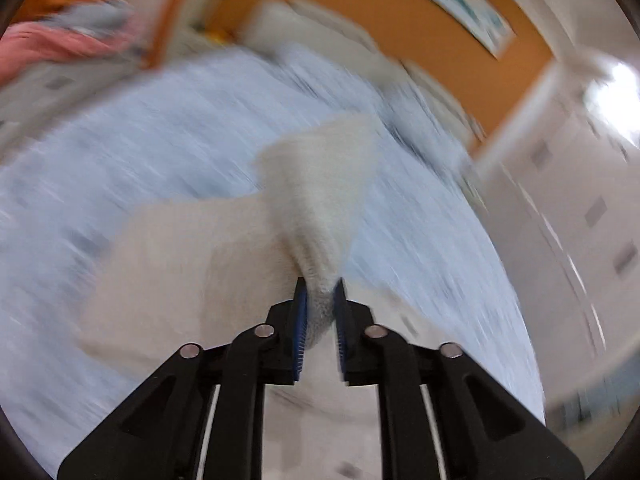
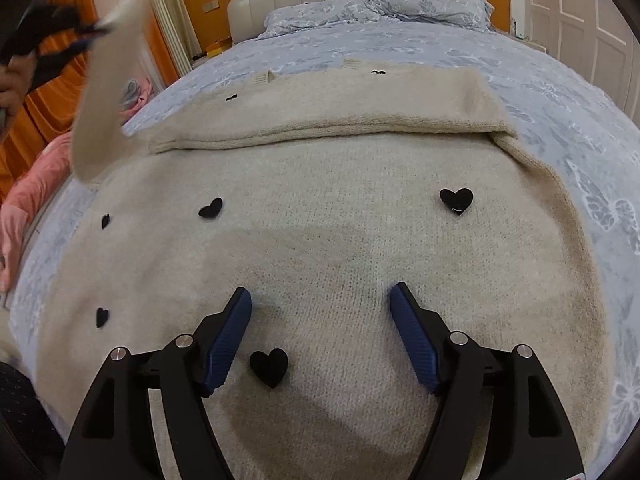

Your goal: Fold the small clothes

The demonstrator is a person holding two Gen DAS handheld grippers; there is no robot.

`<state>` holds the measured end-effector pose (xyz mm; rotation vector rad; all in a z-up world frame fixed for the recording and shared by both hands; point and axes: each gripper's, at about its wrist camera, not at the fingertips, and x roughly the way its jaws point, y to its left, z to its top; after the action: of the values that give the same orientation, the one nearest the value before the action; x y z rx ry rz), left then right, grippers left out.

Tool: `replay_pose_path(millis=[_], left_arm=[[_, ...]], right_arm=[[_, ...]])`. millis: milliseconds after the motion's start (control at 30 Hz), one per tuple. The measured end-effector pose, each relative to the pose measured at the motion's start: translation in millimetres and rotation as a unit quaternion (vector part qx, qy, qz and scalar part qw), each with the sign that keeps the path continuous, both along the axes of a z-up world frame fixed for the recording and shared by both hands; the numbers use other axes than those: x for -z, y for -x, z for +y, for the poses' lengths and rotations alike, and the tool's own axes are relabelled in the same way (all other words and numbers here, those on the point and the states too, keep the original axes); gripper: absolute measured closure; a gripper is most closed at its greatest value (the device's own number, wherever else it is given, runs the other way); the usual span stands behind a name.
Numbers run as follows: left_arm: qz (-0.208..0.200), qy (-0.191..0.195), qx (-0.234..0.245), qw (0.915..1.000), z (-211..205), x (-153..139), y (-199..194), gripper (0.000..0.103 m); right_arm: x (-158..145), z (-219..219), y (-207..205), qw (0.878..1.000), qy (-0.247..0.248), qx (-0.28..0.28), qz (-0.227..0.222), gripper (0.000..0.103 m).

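— Bedroom, orange walls: where is the garment?
— On the blue floral bedspread (image 2: pixel 400 46), a cream sweater (image 2: pixel 340 240) with black hearts lies flat mid-bed, one sleeve folded across its upper part.
— And the grippers?
— Left gripper (image 1: pixel 320 312) pinches the other sleeve (image 1: pixel 320 200), lifted off the bed's left side. Right gripper (image 2: pixel 320 336) hangs over the sweater's body, jaws wide, gripping nothing.
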<state>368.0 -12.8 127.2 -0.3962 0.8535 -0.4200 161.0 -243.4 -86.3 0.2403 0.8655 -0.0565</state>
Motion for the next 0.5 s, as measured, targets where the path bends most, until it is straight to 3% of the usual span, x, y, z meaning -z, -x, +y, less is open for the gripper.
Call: replay_pose_path(millis=[100,133,200,267,367,400,500], left_arm=[[0.101,0.017,0.048,0.9935,-67.7,68.4,23.1,0.079],[0.136,0.027,0.050,0.9891,-74.6,90.6,31.2,0.079],[0.168,0.044,0.026,0.9845,-65.3,114.2,40.9,0.078],[0.169,0.062,-0.011,0.9836,-40.1,121.3,49.1,0.070],[0.145,0.042,-0.083,0.9850,12.3,116.1,52.6,0.051],[0.142,0.035,-0.096,0.9845,20.1,112.6,54.6,0.045],[0.149,0.025,-0.158,0.9757,69.7,117.8,46.6,0.042]], right_arm=[[-15.5,-14.4,-1.6,0.999,-0.046,0.014,0.010,0.034],[-26.5,-23.5,-1.5,0.998,-0.058,0.024,0.006,0.033],[-44.9,-37.7,-3.2,0.997,-0.063,0.030,-0.011,0.033],[-63.4,-52.2,-16.9,0.998,-0.051,0.026,-0.015,0.032],[-80.0,-65.6,-53.9,0.998,-0.053,0.008,-0.017,0.032],[-81.1,-69.2,-68.2,0.998,-0.063,0.005,-0.014,0.032],[-68.9,-81.5,-118.5,0.991,-0.132,0.015,0.011,0.032]])
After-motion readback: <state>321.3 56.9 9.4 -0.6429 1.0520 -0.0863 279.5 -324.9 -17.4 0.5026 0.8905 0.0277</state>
